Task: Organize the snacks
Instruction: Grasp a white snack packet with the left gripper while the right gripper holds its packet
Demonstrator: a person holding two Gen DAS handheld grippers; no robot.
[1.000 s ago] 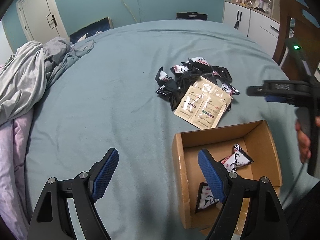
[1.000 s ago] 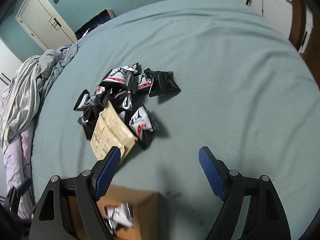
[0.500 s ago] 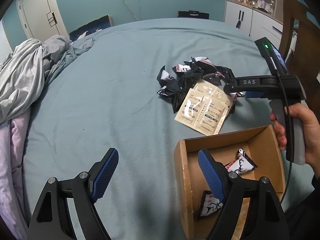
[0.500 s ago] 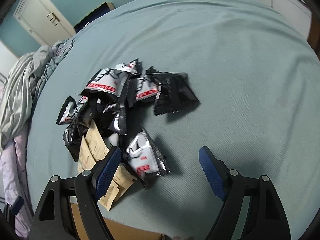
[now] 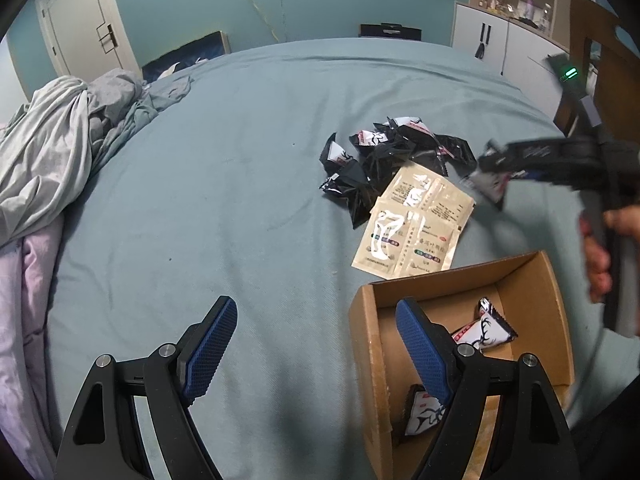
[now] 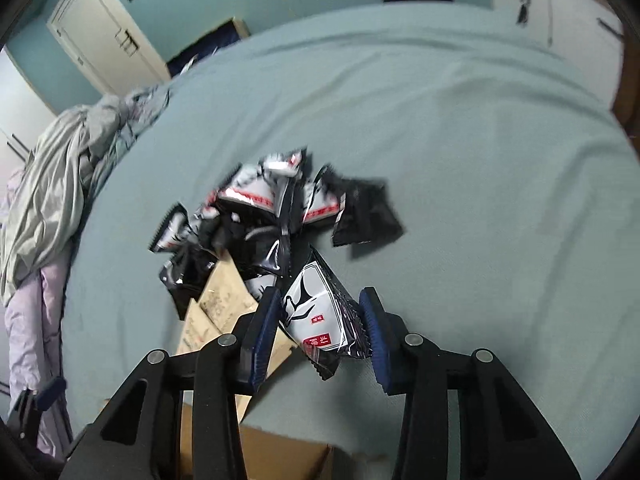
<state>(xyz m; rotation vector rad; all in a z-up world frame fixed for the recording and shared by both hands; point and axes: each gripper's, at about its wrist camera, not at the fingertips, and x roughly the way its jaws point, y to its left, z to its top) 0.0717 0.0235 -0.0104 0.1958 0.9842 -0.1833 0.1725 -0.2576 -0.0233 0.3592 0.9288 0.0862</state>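
My right gripper (image 6: 320,320) has its blue pads (image 6: 264,332) closed in on a black-and-white snack packet (image 6: 316,316), one pad on each side of it. The packet sits tilted between them, its red label facing up, lifted just off the bed at about 5 o'clock from the pile of snack packets (image 6: 276,216). In the left wrist view the same gripper (image 5: 496,168) shows at 3 o'clock, blurred, with the packet (image 5: 486,186) hanging at its tip beside the pile.

The pile (image 5: 384,160) lies near the middle of the blue-green bed cover (image 5: 224,184). Two tan sachets (image 5: 412,228) lie flat and overlapping, touching the pile at its 5 o'clock edge. At 6 o'clock from the sachets stands the open cardboard box (image 5: 364,344), close to them but apart. Inside it I see one packet with a deer print (image 5: 486,330) near the far wall and another (image 5: 424,414) at the near end, partly hidden behind my left finger.

My left gripper (image 5: 316,344) hangs wide open with nothing between its pads; its right finger sits over the box and its left finger over bare cover.

At 9 o'clock a heap of grey bedding (image 5: 52,148) lies crumpled on the bed's edge. A white door (image 5: 80,32) stands at 11 o'clock and white cabinets (image 5: 500,44) at 1 o'clock.
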